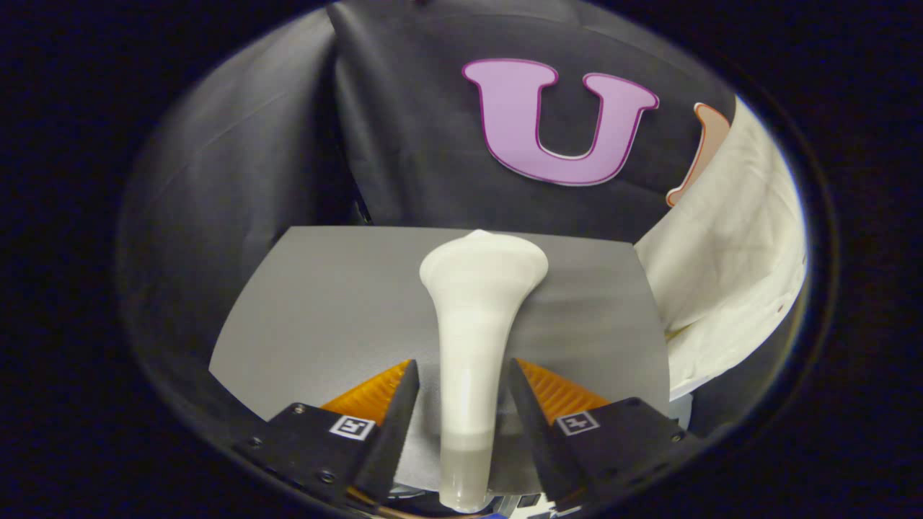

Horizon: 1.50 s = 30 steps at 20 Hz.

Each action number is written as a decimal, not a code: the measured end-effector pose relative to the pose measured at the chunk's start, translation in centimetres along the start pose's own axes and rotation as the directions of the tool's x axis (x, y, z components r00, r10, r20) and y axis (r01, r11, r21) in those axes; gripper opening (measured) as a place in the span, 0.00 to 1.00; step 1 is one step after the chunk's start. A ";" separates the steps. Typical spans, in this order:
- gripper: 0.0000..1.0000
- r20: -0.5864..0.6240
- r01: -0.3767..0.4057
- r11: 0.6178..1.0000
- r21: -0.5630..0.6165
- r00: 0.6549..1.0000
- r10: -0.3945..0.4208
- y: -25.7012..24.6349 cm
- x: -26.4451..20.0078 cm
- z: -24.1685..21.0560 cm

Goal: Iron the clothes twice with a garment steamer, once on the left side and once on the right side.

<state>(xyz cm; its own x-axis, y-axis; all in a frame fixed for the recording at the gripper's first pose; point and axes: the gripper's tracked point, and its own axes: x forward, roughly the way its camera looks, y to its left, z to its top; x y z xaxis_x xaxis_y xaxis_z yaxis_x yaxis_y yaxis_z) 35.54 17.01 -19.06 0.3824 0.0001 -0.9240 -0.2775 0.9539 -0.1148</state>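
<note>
Steamer [472, 324] between fingers [393, 404], garment [728, 274] right.

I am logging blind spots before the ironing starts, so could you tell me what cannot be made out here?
- Steamer: handle bottom runs below the tool; whether the fingers touch it is unclear.
- White garment: cut off sideways; only part visible.
- Grey table: near edge hidden by the tool.

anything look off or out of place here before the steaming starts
Nothing stands out. The garment steamer lies on the grey table, its handle between the fingers of the open claw, with gaps on both sides. The white garment hangs at the right, wrinkled as expected.
</note>
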 end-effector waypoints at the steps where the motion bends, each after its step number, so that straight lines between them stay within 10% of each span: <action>1: 0.69 -0.012 -0.001 1.000 0.021 1.000 0.001 -0.3 -0.4 0.3; 4: 0.46 -0.028 -0.015 0.999 -0.036 1.000 0.014 0.4 1.3 0.8; 15: 0.46 0.137 -0.106 0.994 0.026 0.985 0.102 1.6 1.5 0.9; 30: 0.42 0.622 -0.143 0.978 0.155 0.783 0.016 -4.6 -20.4 -1.0</action>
<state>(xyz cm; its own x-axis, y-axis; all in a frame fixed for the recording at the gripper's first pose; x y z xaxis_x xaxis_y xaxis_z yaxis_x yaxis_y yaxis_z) 28.14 12.36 -0.05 0.8428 0.2020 -0.4988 -0.1895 0.9789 0.0762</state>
